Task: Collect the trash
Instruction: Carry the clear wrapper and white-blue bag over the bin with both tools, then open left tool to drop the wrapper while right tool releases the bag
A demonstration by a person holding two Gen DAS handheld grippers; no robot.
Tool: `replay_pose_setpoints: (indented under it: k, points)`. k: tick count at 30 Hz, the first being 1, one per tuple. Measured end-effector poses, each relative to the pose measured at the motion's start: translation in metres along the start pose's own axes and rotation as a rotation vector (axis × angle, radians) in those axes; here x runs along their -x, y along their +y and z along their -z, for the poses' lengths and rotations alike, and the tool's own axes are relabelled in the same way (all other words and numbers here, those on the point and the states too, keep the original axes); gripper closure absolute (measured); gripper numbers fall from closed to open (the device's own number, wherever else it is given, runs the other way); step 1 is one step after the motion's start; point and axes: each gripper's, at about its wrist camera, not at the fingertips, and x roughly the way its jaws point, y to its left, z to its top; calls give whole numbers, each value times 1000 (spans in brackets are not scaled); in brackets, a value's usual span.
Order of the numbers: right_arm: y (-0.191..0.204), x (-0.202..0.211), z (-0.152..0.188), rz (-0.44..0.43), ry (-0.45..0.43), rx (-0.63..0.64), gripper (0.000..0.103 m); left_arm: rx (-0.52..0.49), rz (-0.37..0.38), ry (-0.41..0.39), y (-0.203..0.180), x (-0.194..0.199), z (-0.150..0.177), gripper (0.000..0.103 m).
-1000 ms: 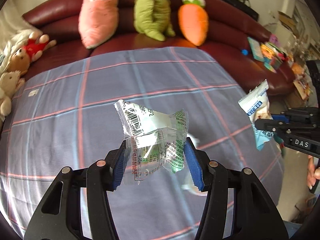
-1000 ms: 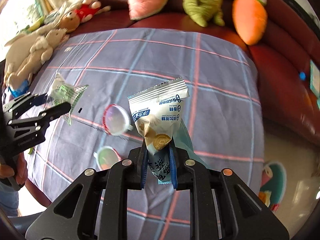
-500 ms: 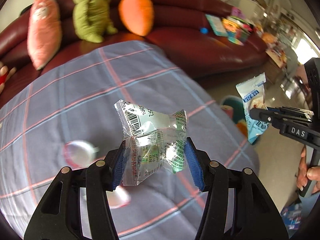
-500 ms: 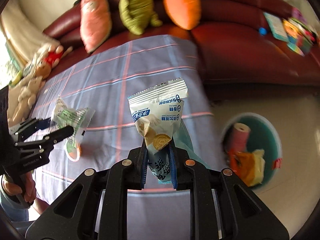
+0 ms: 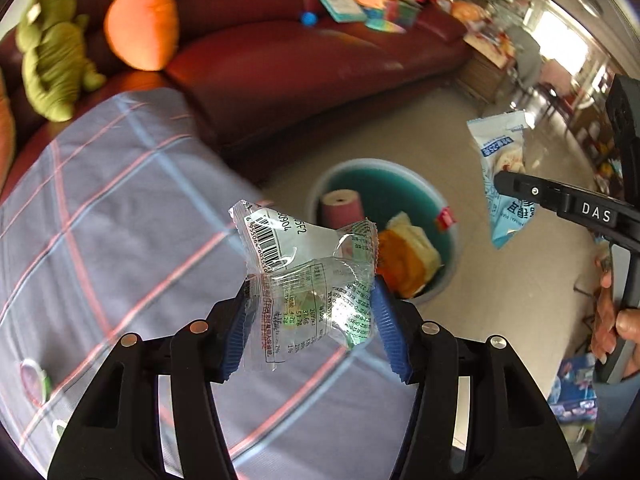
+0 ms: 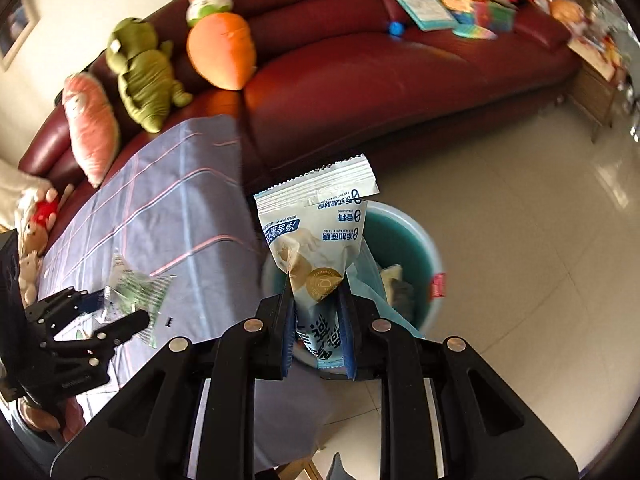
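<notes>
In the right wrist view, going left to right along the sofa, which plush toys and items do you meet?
Pink carrot-shaped plush cushion → green dinosaur plush toy → orange carrot plush with a bunny head → small blue ball → light blue flat book → colourful stack of children's books.
</notes>
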Motion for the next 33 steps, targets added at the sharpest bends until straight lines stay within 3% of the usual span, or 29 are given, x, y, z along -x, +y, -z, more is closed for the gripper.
replay_pose_setpoints:
  k: [9,21,26,28,33]
  points:
    - [-30,-14,-8,-12,28,-51,84,-44,38,55,-38,-47,-21,44]
    - [-51,-33,-14,-9,64,-97,83,-62,61,117,-53,-85,-31,41]
    - [-58,-36,-17,0,71,-107,83,-62,71,138,-60,-98,-36,32]
    - [-60,-37,-18,4,72,-113,83,-64,59,155,-63,-105,-38,13]
    - [-62,-41,-21,8,80,-118,83,-66,38,164,-64,-110,-36,12]
